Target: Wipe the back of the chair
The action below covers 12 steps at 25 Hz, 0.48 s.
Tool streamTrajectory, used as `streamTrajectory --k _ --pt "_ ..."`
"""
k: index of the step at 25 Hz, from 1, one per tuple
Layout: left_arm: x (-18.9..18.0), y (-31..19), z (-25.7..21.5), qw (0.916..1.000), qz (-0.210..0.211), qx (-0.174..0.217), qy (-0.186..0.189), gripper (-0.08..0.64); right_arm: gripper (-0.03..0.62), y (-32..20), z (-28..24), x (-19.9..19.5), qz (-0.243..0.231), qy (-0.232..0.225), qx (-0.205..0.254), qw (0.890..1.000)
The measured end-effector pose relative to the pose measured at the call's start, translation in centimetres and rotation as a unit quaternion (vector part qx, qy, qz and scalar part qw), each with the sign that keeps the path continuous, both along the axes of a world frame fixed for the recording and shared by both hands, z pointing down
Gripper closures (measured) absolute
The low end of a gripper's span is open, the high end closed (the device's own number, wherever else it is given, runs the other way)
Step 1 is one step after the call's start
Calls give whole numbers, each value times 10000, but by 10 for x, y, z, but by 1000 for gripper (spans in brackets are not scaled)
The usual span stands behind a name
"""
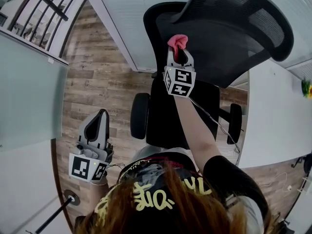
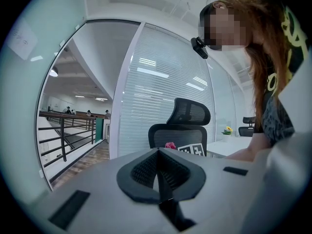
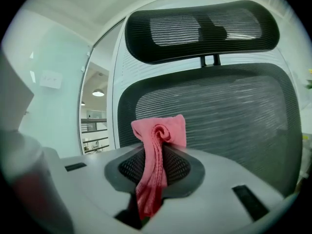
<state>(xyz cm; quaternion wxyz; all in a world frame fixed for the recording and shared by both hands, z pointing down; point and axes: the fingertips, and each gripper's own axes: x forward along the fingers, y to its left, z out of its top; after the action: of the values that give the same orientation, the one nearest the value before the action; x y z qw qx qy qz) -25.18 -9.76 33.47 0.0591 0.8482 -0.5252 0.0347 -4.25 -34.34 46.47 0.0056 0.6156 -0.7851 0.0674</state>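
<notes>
A black mesh office chair (image 1: 229, 38) with a headrest (image 3: 202, 28) faces me; its backrest (image 3: 219, 111) fills the right gripper view. My right gripper (image 1: 178, 50) is shut on a pink cloth (image 3: 156, 145), whose bunched end (image 1: 177, 41) sits just short of the backrest's left part; whether it touches is unclear. My left gripper (image 1: 101, 118) hangs low at the left over the floor, shut with nothing in it. In the left gripper view the chair (image 2: 180, 130) stands some way off, with the pink cloth (image 2: 170, 145) in front of it.
A white desk (image 1: 278, 116) lies to the right of the chair, with a small yellow flower (image 1: 306, 87) on it. A glass partition (image 1: 29, 91) runs along the left, blinds (image 2: 161, 96) behind the chair. The floor (image 1: 97, 87) is wood plank.
</notes>
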Motion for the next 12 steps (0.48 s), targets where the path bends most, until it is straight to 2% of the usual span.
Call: streamTrajectory --k 9,12 --pt "-16 1 2 10000 -66 -44 14 571 522 -2 0 -33 -272 145 21 9995" --pt "-19 2 3 10000 -78 -58 14 571 522 -2 1 -48 -495 268 29 9984"
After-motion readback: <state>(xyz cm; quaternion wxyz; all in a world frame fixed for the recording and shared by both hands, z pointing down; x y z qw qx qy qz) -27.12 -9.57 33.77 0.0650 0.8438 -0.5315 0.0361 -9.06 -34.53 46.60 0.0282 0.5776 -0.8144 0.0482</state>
